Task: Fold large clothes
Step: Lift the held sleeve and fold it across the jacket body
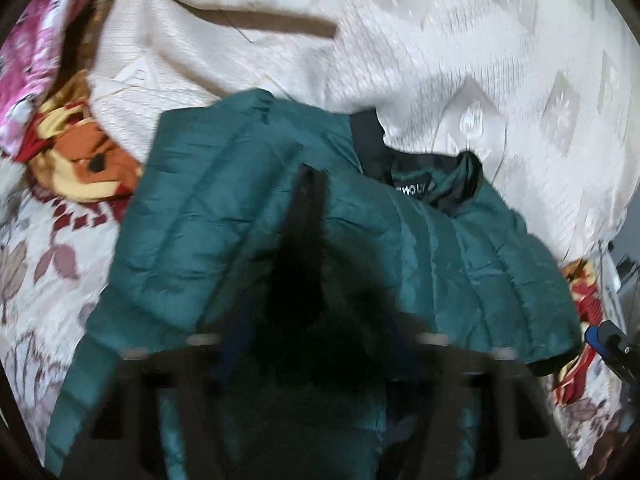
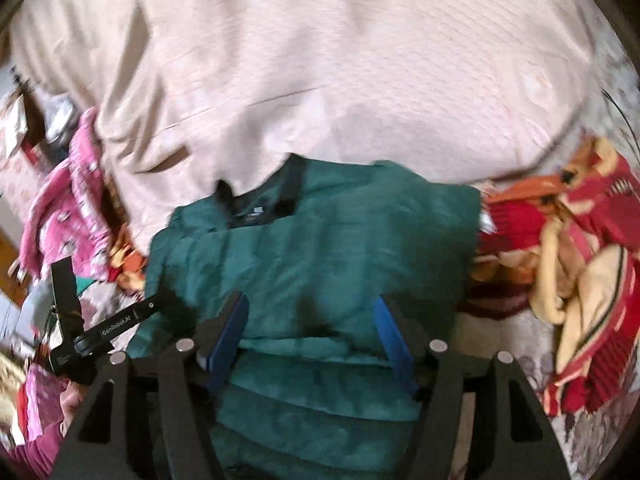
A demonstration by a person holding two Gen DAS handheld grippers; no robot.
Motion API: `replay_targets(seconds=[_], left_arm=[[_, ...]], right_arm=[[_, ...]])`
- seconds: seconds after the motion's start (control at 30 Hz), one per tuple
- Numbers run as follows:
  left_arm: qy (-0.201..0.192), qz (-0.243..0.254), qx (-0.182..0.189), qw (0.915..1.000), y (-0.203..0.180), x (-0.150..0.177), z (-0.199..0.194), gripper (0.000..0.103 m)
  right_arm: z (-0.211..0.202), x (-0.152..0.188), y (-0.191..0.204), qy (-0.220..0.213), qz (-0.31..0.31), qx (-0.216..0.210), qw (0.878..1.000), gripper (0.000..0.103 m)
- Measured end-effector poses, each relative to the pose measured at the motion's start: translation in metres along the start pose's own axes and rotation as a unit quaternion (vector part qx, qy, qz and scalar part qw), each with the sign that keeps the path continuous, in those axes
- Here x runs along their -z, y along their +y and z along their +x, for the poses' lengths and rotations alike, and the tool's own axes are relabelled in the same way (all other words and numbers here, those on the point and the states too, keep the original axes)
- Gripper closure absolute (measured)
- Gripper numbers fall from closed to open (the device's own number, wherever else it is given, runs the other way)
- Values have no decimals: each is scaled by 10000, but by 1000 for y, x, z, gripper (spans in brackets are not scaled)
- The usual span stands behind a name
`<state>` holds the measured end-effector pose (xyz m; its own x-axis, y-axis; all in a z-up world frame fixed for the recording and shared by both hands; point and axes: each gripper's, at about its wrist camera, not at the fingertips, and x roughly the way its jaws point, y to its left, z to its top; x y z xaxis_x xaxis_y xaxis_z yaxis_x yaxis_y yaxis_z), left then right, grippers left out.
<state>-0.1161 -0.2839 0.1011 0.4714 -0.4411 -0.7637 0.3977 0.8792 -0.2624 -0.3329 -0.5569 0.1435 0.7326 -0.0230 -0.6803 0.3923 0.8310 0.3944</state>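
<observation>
Lying at the frame's center, the green jacket (image 2: 316,248) rested on the bed (image 2: 320,80). Your right hand-held gripper (image 2: 312,316) stood open above it; your left hand-held gripper (image 1: 308,264) pinched its fabric.

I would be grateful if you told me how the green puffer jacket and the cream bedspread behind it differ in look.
The green puffer jacket is dark teal; the cream bedspread is pale. The jacket is quilted in puffy bands with a black collar; the bedspread is thin, with a fine woven texture. The jacket is folded into a compact bundle; the bedspread lies spread wide and rumpled. Both rest on the bed.
</observation>
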Motion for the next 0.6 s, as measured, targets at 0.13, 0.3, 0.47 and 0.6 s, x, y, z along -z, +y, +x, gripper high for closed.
replay_targets(seconds=[0.13,0.3,0.47,0.6], left_arm=[[-253,-11,-168,9995,9,-13,-10,103],[-671,-49,-397,9969,43,-30,-38,103],[-614,-93,-725,9954,74,-29,-36,103],[-443,-95,-825,9956,82,-21,-21,103]], right_arm=[[24,2,-13,136,216,114,9996,34],[60,2,-4,328,208,-99,9992,34],[104,4,33,637,-104,-178,9978,34],[138,10,60,941,-616,390,9929,33]])
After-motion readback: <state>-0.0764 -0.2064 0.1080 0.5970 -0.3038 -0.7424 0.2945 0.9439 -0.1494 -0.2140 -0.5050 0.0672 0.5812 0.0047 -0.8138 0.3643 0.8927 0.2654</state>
